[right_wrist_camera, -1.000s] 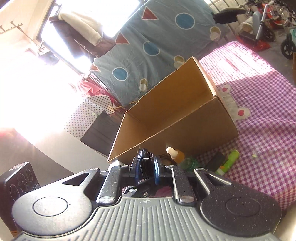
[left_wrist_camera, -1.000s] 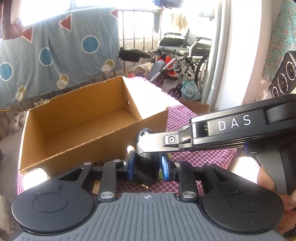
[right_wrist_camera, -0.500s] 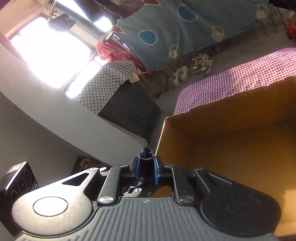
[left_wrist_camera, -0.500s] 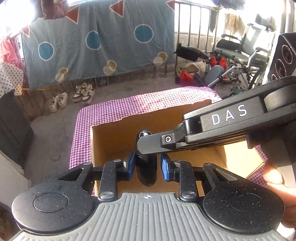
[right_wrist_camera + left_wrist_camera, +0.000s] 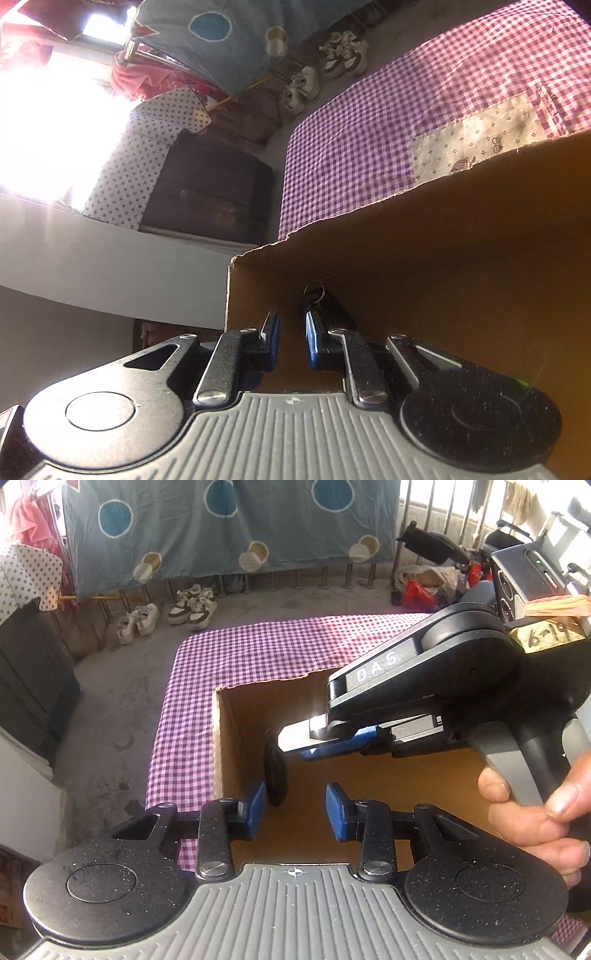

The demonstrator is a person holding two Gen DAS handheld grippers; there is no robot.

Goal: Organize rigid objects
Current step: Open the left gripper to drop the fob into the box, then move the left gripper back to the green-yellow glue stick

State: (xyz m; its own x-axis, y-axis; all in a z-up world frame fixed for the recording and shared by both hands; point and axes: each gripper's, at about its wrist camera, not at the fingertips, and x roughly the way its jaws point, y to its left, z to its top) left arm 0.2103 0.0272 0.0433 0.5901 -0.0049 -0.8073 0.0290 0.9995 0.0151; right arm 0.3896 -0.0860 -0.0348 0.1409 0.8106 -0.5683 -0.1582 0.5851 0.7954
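now: a small black fob loose in the box, both jaws parted

here we hold both tools over the open cardboard box, which sits on a worktop under a purple checked cloth. the task's thing is a small dark key fob with a metal split ring at its top; in the right wrist view it appears to lie inside the box near the corner, just past our right gripper. in the left wrist view the same dark piece shows edge-on at, just beside the left pad of our left gripper.

the jaws of the left gripper stand well apart with nothing between the blue pads. the jaws of the right gripper are parted by a narrower gap and also grip nothing; the fob sits beyond the right pad, and we cannot tell whether it touches it.

we judge the fob light, stiff and hard-shelled, probably smooth plastic, so it could slip or twist under a pinch at its rounded end. we would take it across the flat faces of the body, not by the ring, which is thin and would swing.

readable writing: "das" in white letters on the right tool's arm, and a handwritten "6-19" on a tan tape label on that tool.
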